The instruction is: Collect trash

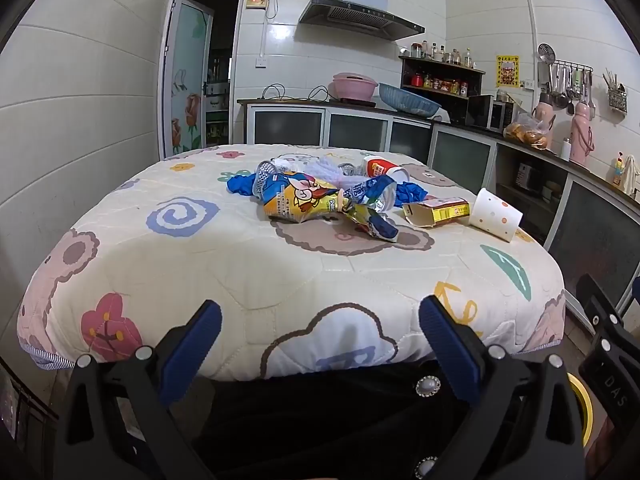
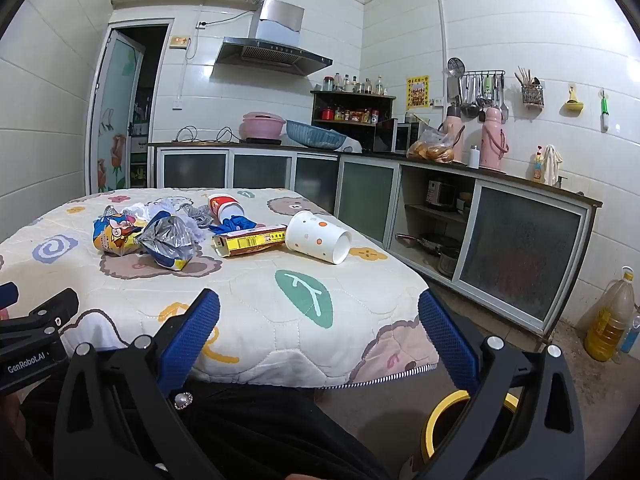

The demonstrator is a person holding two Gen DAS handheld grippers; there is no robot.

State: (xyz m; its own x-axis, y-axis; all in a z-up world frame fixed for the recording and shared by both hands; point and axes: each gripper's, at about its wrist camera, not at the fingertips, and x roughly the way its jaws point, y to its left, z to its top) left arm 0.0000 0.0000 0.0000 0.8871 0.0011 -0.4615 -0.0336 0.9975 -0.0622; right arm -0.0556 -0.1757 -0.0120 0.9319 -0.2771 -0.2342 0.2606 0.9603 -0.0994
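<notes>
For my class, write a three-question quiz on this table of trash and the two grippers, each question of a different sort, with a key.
1. True or false: the polka-dot paper cup stands upright on the quilted table cover.
2. Multiple choice: the yellow carton lies
A. beside the polka-dot cup
B. inside the pink pot
C. on the floor
3. Fill in: the left gripper and the right gripper both hold ______.

Key
1. False; it lies on its side.
2. A
3. Nothing; both are open, short of the crumpled snack bag and the rest of the trash.
</notes>
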